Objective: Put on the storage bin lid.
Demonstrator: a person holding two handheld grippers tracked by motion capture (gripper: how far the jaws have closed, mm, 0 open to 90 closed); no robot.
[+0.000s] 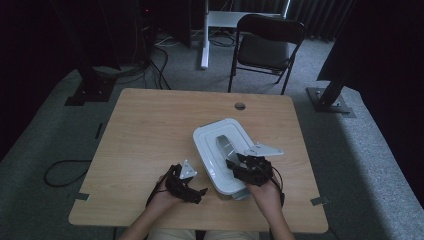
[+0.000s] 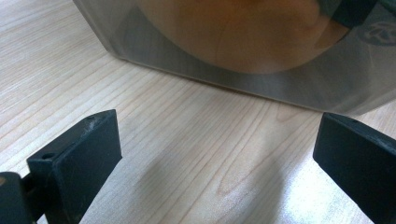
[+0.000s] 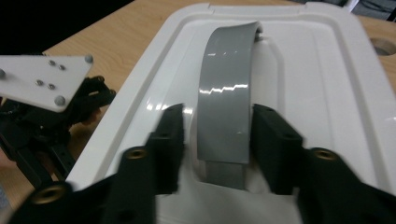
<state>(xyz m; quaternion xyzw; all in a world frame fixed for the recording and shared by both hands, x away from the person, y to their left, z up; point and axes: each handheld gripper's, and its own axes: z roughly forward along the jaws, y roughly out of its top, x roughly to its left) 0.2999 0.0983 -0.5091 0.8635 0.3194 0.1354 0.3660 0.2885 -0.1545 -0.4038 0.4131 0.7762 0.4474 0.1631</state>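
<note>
Two tongs [image 3: 215,135] jaws flanking grey handle [image 3: 225,100].

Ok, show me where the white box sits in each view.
High view: white box right of centre on the wooden table, towards the near edge.
Left gripper view: its cloudy wall across the top, beyond the open jaws.
Right gripper view: its lid ahead, grey handle between the jaws.
Shared landmark: the wooden table.
</note>
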